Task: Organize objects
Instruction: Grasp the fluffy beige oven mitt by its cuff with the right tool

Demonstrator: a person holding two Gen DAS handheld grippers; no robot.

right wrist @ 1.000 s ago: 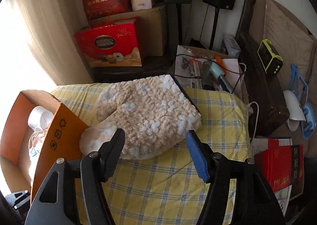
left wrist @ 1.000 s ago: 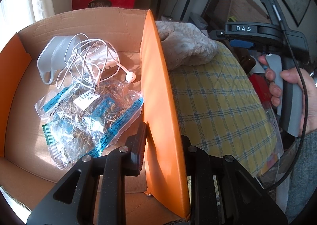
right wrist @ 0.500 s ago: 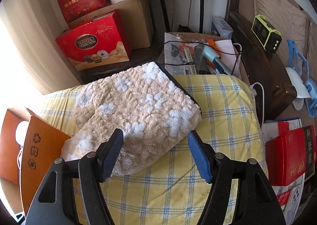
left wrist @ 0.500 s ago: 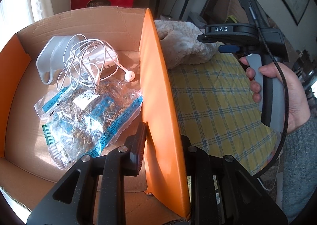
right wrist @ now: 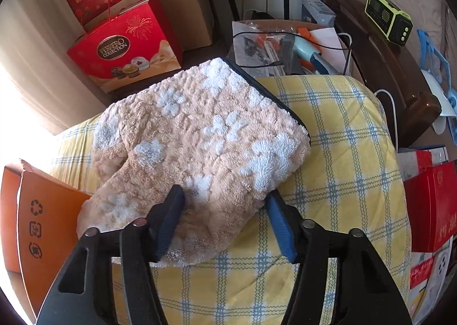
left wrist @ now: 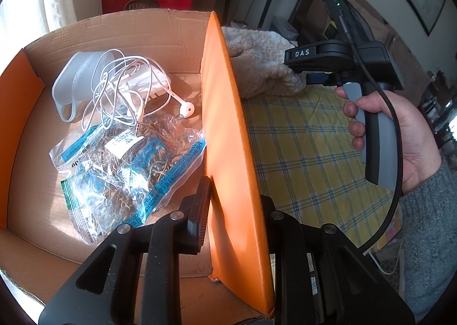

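Note:
My left gripper (left wrist: pixel 232 207) is shut on the orange flap (left wrist: pixel 228 136) of a cardboard box (left wrist: pixel 160 27), one finger on each side. Inside the box lie a white mask (left wrist: pixel 74 82), tangled white earphones (left wrist: pixel 125 96) and a clear bag of dried herbs (left wrist: pixel 120 170). A fluffy beige towel (right wrist: pixel 200 136) with white flowers lies on the yellow plaid bed (right wrist: pixel 342 182). My right gripper (right wrist: pixel 225 222) is open, its fingers straddling the towel's near edge. It also shows in the left wrist view (left wrist: pixel 317 79), beside the towel (left wrist: pixel 257 65).
Red gift boxes (right wrist: pixel 125 42) and a brown carton (right wrist: pixel 185 7) stand beyond the bed. A cluttered box of tools and cables (right wrist: pixel 285 42) sits behind the towel. A dark wooden headboard (right wrist: pixel 394 67) with a green radio (right wrist: pixel 388 16) runs on the right. A red box (right wrist: pixel 431 207) lies beside the bed.
My right gripper has moved forward and down onto the towel's near edge, still open. My left gripper keeps its hold on the box flap without moving.

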